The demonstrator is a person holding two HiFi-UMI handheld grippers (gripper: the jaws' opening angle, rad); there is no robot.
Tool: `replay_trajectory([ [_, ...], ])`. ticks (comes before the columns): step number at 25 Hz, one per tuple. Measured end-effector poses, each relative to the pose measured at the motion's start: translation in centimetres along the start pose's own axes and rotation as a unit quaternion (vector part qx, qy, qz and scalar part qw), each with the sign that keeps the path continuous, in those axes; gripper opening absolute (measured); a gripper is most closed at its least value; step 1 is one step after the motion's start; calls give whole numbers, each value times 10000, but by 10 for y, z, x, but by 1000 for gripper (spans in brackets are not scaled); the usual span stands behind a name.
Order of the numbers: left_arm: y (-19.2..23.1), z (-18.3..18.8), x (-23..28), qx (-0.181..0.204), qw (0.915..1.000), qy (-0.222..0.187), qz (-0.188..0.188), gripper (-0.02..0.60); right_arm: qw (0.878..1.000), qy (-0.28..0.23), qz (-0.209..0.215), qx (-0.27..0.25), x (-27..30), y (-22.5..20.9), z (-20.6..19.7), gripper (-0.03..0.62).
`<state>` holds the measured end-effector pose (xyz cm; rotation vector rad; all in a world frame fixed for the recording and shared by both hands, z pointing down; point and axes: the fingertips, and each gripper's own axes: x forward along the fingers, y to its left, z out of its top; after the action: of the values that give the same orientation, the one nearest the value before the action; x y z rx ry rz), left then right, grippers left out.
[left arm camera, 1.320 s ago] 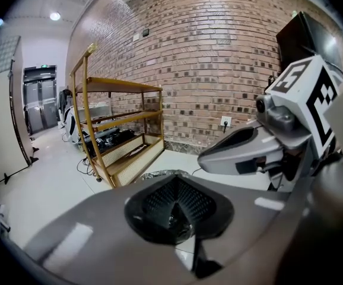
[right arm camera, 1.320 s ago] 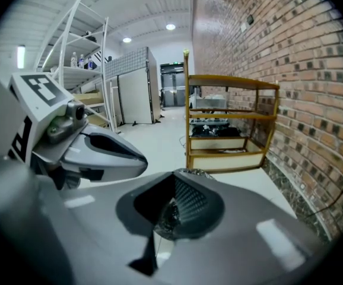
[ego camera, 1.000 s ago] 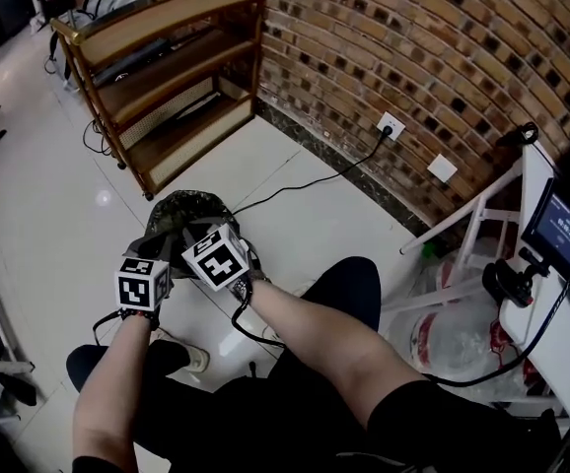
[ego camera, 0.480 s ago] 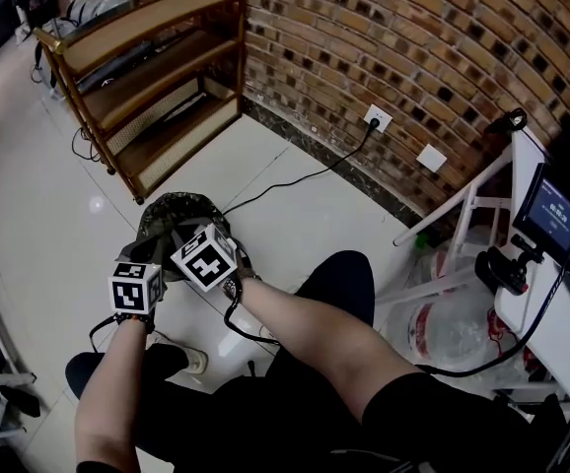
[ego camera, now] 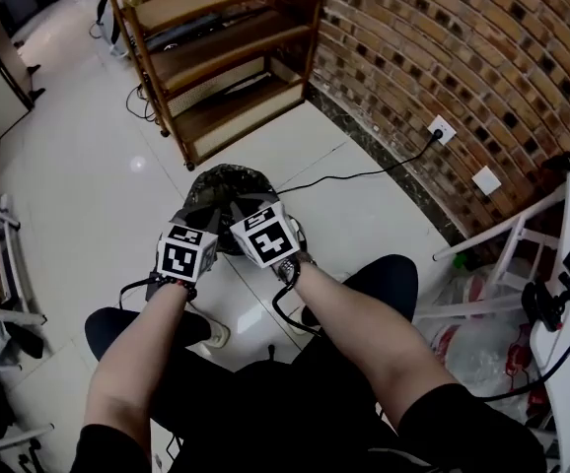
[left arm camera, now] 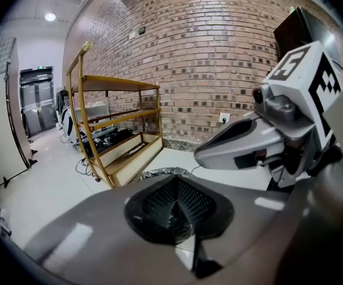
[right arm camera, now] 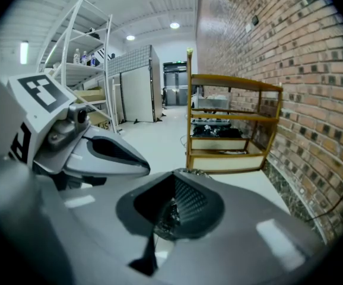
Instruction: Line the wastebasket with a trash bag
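The wastebasket [ego camera: 228,179] stands on the pale floor in front of my knees, its rim covered by a dark mottled trash bag [ego camera: 216,191]. Both grippers reach to its near rim, side by side. The left gripper [ego camera: 199,219] is shut, and crinkled bag film [left arm camera: 175,217] shows pinched between its pads. The right gripper [ego camera: 250,207] is shut too, with the same crinkled film [right arm camera: 168,216] at its pads. In the left gripper view the bag-covered rim [left arm camera: 164,173] peeks over the jaws. In the right gripper view only a sliver of the rim [right arm camera: 196,172] shows.
A wooden shelf unit [ego camera: 221,62] stands behind the basket against the brick wall [ego camera: 482,57]. A black cable [ego camera: 364,175] runs across the floor to a wall socket [ego camera: 442,127]. A white frame [ego camera: 507,249] and plastic bags [ego camera: 482,338] sit at the right. My legs fill the foreground.
The head view has swung, so the basket and shelf sit further right in the picture. Both grippers stay shut at the basket's near rim.
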<state>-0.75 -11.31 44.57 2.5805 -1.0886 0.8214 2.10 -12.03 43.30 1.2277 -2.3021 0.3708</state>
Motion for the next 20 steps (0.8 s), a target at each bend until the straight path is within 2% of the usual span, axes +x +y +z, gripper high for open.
replay_trajectory([
  [20,8,-10,-10,-89,9999,87,53,1,9999,125,91,-42,4,6,-4,0],
])
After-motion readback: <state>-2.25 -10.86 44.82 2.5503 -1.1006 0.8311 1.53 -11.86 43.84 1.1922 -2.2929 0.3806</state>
